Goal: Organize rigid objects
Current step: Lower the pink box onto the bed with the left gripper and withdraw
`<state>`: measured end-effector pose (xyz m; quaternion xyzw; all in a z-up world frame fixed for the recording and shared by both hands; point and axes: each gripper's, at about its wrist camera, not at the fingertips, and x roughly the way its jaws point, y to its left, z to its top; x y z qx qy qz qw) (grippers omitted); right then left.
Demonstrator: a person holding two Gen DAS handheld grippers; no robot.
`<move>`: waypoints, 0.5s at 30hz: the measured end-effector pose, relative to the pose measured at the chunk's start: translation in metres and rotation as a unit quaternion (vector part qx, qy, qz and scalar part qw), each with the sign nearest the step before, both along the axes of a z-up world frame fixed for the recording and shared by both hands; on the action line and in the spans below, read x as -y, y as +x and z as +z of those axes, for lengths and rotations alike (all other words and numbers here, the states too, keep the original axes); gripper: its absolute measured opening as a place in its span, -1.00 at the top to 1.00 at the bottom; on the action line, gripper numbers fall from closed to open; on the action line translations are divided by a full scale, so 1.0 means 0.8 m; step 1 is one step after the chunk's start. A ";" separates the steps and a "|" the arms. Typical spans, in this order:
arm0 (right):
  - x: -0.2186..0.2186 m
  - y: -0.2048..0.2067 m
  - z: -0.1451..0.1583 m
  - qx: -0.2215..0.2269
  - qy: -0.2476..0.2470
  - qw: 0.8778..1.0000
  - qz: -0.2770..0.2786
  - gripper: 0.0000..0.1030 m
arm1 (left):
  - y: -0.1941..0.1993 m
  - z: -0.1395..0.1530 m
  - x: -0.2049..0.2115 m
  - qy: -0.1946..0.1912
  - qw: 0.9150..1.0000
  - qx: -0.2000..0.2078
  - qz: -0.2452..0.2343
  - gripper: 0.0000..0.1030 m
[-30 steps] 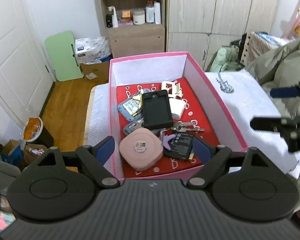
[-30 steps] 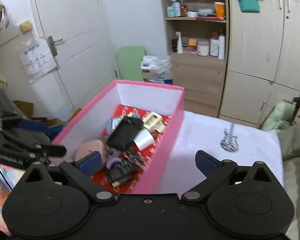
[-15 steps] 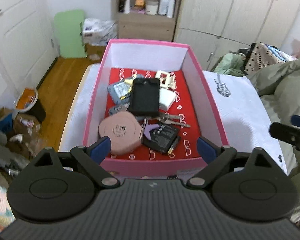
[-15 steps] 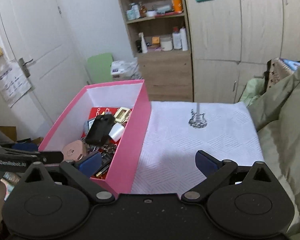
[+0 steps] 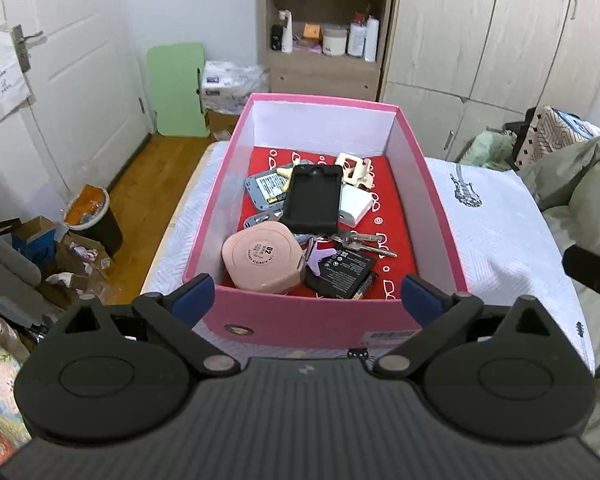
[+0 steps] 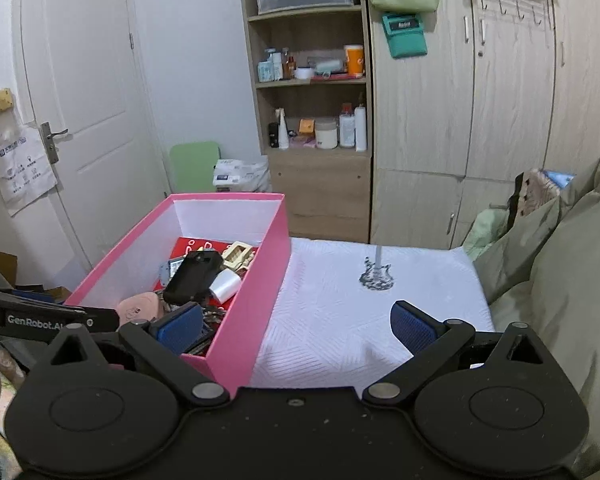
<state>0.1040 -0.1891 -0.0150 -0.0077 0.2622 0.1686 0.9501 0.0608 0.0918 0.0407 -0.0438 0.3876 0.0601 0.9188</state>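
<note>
Your pink cardboard box (image 5: 332,320) with white inner walls sat on the white quilted bedspread (image 5: 496,236), its long axis running away from you. Inside, on the red patterned lining, lay a smooth rounded pink plastic case (image 5: 262,258), a matte black rectangular phone case (image 5: 314,198) lengthwise along the box, metal keys (image 5: 364,240) and a flat black battery (image 5: 340,272). Your left tool (image 5: 306,300) was opening, nothing between. Your right tool (image 6: 296,326) stood spread, straddling the box wall without gripping. The items beneath the phone case were partly hidden.

White door (image 5: 60,80), wooden shelf (image 5: 324,20), wardrobe (image 6: 480,120)
</note>
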 end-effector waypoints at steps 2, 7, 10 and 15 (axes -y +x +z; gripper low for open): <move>0.003 -0.008 -0.004 0.017 -0.008 1.000 -0.004 -0.98 | -0.006 -0.004 0.003 0.006 1.000 0.008 0.008 -0.98; 0.009 -0.019 -0.012 0.029 -0.014 0.999 -0.007 -0.98 | -0.014 -0.011 0.010 0.007 1.000 0.014 0.008 -1.00; 0.012 -0.024 -0.014 0.030 -0.005 1.000 -0.007 -0.98 | -0.016 -0.017 0.011 0.001 1.000 0.016 0.010 -1.00; 0.013 -0.033 -0.018 0.047 0.000 0.999 -0.020 -0.98 | -0.020 -0.026 0.016 0.007 1.000 0.020 0.010 -1.00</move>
